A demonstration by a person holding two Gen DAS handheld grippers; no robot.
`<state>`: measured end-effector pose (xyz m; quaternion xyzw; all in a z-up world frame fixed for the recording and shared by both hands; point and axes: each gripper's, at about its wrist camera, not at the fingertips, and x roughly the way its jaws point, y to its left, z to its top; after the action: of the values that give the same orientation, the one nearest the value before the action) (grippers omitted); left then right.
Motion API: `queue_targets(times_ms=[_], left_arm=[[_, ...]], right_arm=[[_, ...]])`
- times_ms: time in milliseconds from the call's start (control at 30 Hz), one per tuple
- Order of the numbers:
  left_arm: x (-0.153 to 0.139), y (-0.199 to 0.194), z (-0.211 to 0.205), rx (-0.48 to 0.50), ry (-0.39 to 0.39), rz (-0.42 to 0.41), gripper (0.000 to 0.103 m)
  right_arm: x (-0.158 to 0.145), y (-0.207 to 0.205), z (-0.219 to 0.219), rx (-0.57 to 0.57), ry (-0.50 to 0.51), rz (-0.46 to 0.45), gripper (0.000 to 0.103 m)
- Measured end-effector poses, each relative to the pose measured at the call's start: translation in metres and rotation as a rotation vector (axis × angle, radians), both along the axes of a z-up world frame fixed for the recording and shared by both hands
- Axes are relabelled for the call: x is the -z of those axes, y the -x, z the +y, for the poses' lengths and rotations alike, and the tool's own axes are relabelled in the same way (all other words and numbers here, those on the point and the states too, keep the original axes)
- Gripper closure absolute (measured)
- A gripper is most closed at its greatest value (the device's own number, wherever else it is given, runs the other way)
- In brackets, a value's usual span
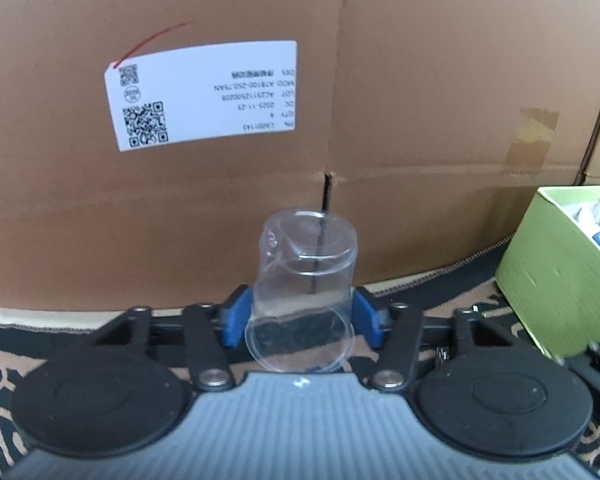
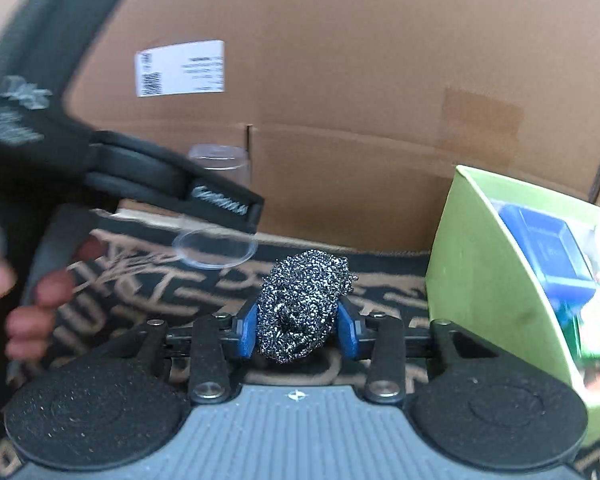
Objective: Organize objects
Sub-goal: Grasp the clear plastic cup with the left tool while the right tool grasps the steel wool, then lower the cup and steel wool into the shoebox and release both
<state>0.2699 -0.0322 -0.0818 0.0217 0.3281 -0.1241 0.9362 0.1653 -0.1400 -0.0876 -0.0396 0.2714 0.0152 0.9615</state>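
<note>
A clear plastic cup stands upside down on the patterned mat, its wide rim at the bottom. My left gripper is shut on its lower sides, a blue pad against each side. In the right wrist view the same cup shows behind the left gripper's finger, which a hand holds. My right gripper is shut on a steel wool scourer, a silvery ball squeezed between its blue pads just above the mat.
A large cardboard box with a white label forms a wall close behind. An open green box with a blue item and other things inside sits at the right, also as the green box. A dark patterned mat covers the surface.
</note>
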Motion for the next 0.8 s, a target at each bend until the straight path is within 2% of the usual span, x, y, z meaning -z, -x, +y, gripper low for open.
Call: queue_targets(times_ms=[167,400,633,800], left_arm=[[-0.006,0.018,0.002,0.011,-0.016,-0.02,0.054],[-0.033,0.056,0.005,0.059,0.014,-0.037,0.054],[-0.085,0.102,-0.023,0.179,0.061,-0.093,0.054],[-0.118,0.126,-0.059,0.274,0.085,-0.148,0.054]], right_arm=[[-0.005,0.031,0.001,-0.038,-0.028,-0.011,0.059],[-0.024,0.062,-0.001,-0.069,-0.076,-0.062,0.059],[-0.05,0.105,-0.027,-0.052,-0.116,-0.168,0.059],[-0.072,0.132,-0.062,0.02,-0.09,-0.257,0.059]])
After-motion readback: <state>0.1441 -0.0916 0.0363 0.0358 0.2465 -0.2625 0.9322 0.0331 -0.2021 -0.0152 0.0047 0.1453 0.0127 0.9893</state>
